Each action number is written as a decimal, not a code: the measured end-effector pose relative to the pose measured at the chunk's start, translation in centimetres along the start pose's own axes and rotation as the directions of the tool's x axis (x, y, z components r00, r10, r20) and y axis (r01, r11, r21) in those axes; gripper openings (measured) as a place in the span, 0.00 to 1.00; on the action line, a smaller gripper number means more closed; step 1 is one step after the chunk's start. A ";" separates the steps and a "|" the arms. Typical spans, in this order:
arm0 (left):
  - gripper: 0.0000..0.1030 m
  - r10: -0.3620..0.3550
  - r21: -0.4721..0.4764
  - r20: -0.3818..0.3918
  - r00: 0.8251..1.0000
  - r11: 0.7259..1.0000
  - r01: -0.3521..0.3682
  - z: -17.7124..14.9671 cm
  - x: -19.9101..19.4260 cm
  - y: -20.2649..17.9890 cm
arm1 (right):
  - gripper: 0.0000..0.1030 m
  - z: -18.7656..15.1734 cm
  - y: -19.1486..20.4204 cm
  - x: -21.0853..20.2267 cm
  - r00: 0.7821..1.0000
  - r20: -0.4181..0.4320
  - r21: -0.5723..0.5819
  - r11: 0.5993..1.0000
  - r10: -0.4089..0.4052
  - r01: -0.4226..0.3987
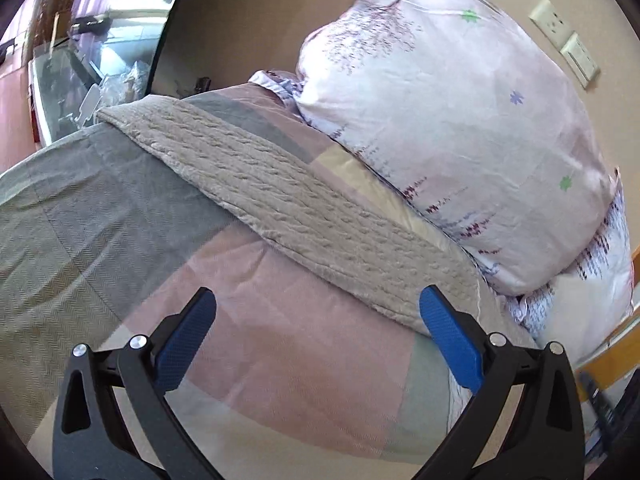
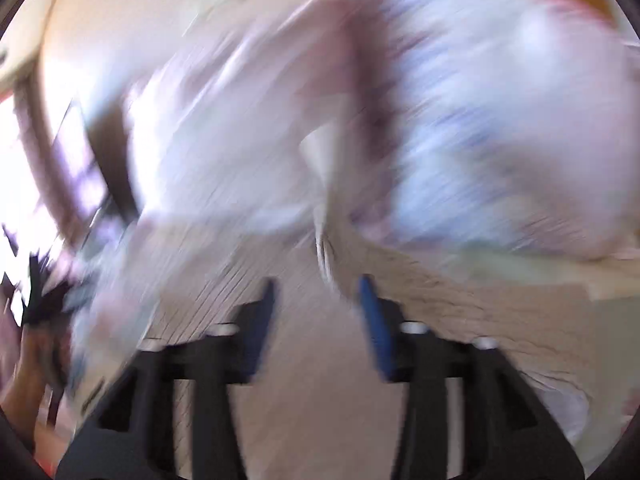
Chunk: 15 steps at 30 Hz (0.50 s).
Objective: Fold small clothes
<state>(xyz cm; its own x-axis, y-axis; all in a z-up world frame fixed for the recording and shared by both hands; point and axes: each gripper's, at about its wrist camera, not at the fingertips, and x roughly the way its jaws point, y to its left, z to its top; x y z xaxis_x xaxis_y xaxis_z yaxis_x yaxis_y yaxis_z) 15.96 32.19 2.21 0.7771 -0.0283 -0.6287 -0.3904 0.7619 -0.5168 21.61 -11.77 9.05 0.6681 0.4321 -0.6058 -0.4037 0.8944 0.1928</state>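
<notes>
A beige knitted garment (image 1: 280, 200) lies folded flat in a long strip on the checked bedspread (image 1: 280, 352), its near end by my left gripper's right finger. My left gripper (image 1: 316, 324) is open and empty, just in front of the garment. The right wrist view is heavily blurred by motion. My right gripper (image 2: 318, 300) has a clear gap between its blue pads and holds nothing that I can see. The knitted garment (image 2: 440, 300) shows just beyond its right finger.
A pink floral pillow (image 1: 460, 120) is piled on another pillow (image 1: 580, 304) at the right behind the garment. A beige wall with a socket (image 1: 550, 20) is behind. A window (image 1: 100, 40) and clutter are at the far left. The bed edge drops off at the right.
</notes>
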 end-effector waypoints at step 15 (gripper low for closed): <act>0.42 0.024 -0.515 0.078 0.997 0.857 0.020 8.3 2.6 11.4 | 0.77 -3.2 -11.3 -7.9 0.965 0.094 0.281 0.936 -0.246 0.211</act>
<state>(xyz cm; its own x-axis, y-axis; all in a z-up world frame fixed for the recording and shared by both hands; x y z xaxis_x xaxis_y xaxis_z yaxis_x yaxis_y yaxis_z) 17.62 46.16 -0.42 0.8038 0.0404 -0.5935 -0.5733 0.3188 -0.7547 18.93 -25.68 9.13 0.8025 0.2077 -0.5593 -0.0607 0.9610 0.2697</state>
